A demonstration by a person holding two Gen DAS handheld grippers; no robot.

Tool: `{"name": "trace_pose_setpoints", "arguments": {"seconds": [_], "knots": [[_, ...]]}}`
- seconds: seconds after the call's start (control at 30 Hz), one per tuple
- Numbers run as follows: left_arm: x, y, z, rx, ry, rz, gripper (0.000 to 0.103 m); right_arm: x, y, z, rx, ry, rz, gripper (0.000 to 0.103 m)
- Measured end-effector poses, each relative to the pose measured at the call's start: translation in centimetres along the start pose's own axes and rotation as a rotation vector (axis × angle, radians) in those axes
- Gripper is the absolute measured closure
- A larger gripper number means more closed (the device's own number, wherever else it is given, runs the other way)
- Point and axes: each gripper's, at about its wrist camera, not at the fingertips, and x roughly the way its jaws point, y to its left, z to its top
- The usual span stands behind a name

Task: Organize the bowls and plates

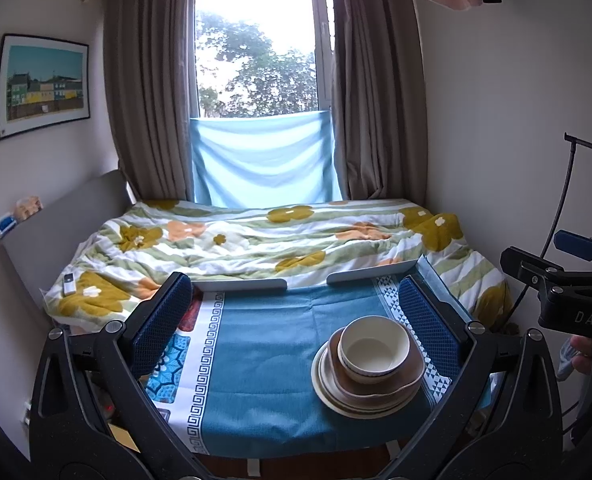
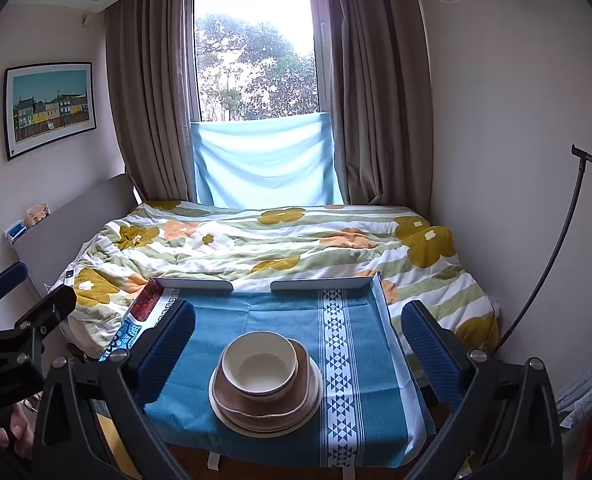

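One stack of dishes stands on a small table under a blue cloth (image 1: 256, 360) (image 2: 256, 312). A cream bowl (image 1: 373, 348) (image 2: 260, 364) sits on top, inside a brown bowl (image 1: 395, 376) (image 2: 296, 384), over cream plates (image 1: 323, 388) (image 2: 224, 408). My left gripper (image 1: 296, 320) is open, held above the near half of the table, with the stack just inside its right finger. My right gripper (image 2: 297, 332) is open too, and the stack lies between and below its fingers. Neither gripper touches the dishes.
Behind the table lies a bed with a flowered quilt (image 1: 256, 240) (image 2: 256, 240), then curtains and a window. White walls close in left and right. A thin black stand (image 2: 551, 248) leans at the right. The other gripper's body (image 1: 567, 280) (image 2: 12, 340) shows at each view's edge.
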Motion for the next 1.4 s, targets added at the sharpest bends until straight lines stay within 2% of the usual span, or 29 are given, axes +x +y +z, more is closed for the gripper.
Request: {"name": "trace_pose_setpoints", "arguments": {"seconds": [0.97,1.4], "knots": [[-1.2,0.3,-0.4,-0.008,-0.006,0.022,0.000,-1.1,-0.2,-0.6,0.003,-0.002,-0.004,0.001],[-0.4,1.4,-0.4,-0.018,-0.020,0.044,0.000,-1.3,-0.2,-0.5,0.003,0.002,-0.006,0.001]]}}
